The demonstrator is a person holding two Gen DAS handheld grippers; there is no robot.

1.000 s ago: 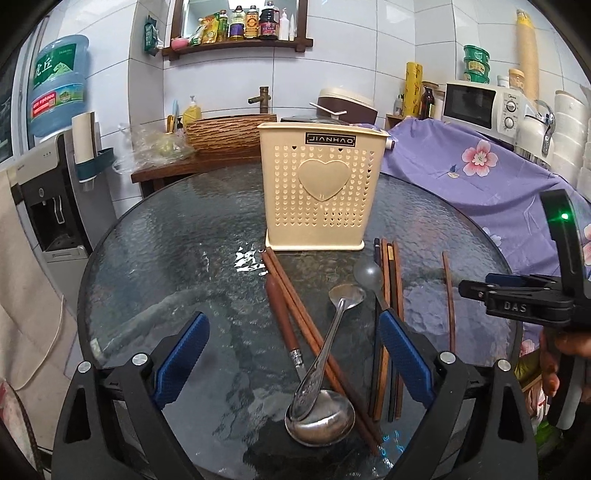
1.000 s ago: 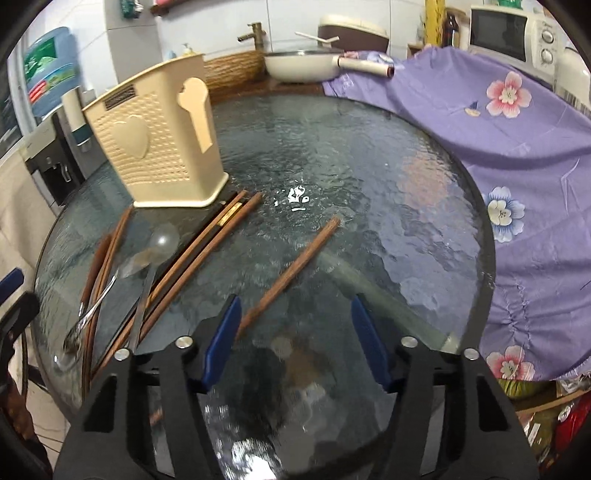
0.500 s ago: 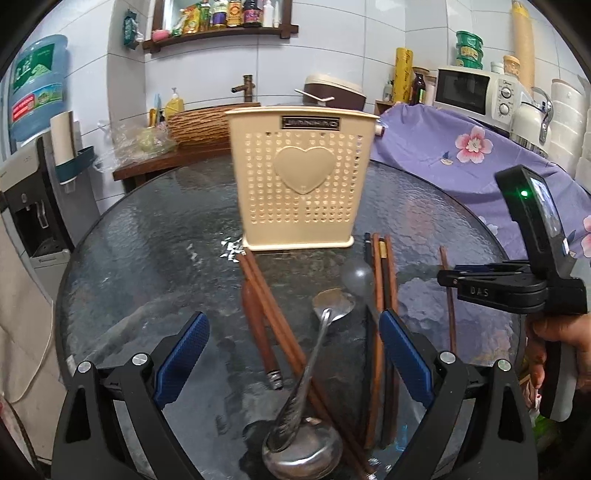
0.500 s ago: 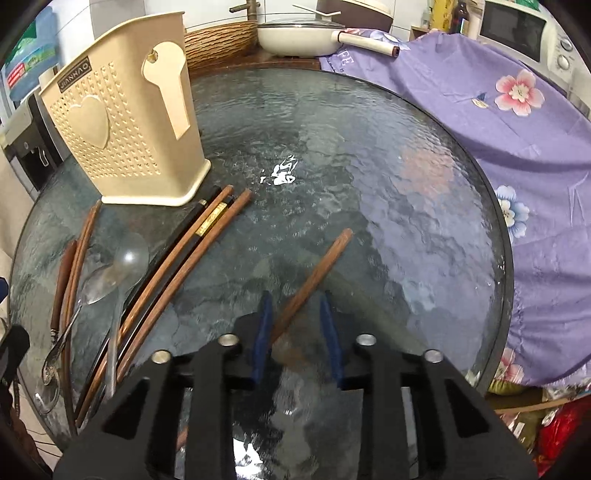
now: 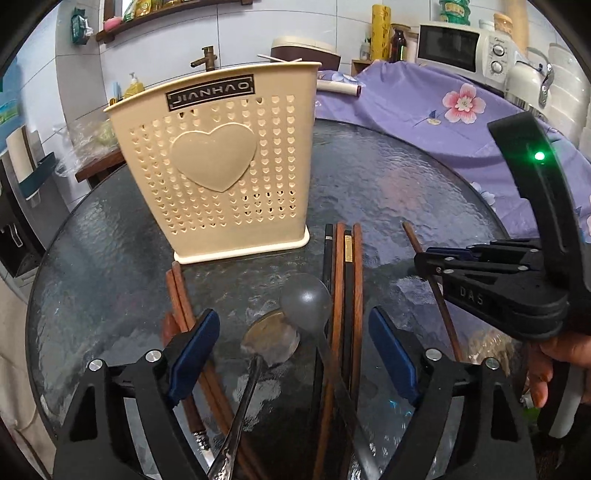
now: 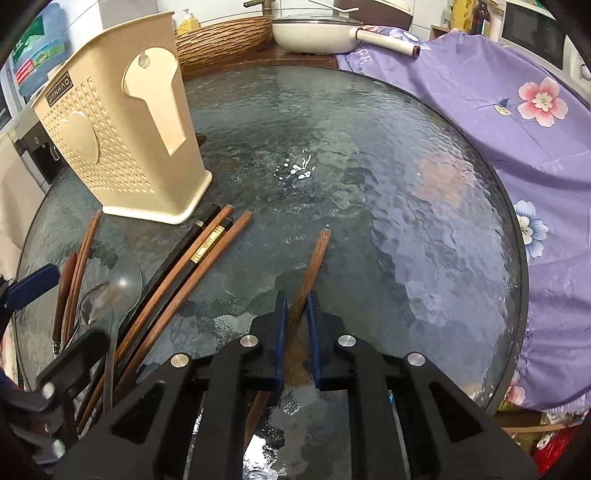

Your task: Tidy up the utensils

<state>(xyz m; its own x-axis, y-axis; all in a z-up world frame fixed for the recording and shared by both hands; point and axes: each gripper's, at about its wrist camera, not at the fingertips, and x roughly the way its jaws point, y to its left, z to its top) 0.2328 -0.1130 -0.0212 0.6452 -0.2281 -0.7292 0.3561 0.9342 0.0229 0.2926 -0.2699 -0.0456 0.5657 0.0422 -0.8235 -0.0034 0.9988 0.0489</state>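
A beige perforated utensil holder [image 5: 221, 173] with a heart stands on the round glass table [image 5: 388, 184]; it also shows in the right wrist view [image 6: 122, 147]. My left gripper [image 5: 291, 354] is open, low over a metal spoon [image 5: 271, 338], a grey spoon [image 5: 306, 304] and several chopsticks [image 5: 347, 295]. My right gripper [image 6: 295, 314] is shut on a single brown chopstick [image 6: 314, 262] that lies apart to the right; the gripper also shows in the left wrist view [image 5: 428, 258].
More brown chopsticks [image 5: 179, 295] lie left of the spoons. A purple floral cloth [image 6: 517, 110] covers a surface right of the table. A white pan [image 6: 314, 33] and wicker basket [image 6: 225, 37] sit behind. The table edge [image 6: 517, 295] is near on the right.
My right gripper has closed on the lone brown chopstick. My left gripper has moved forward and lower, closer to the spoons and the holder.
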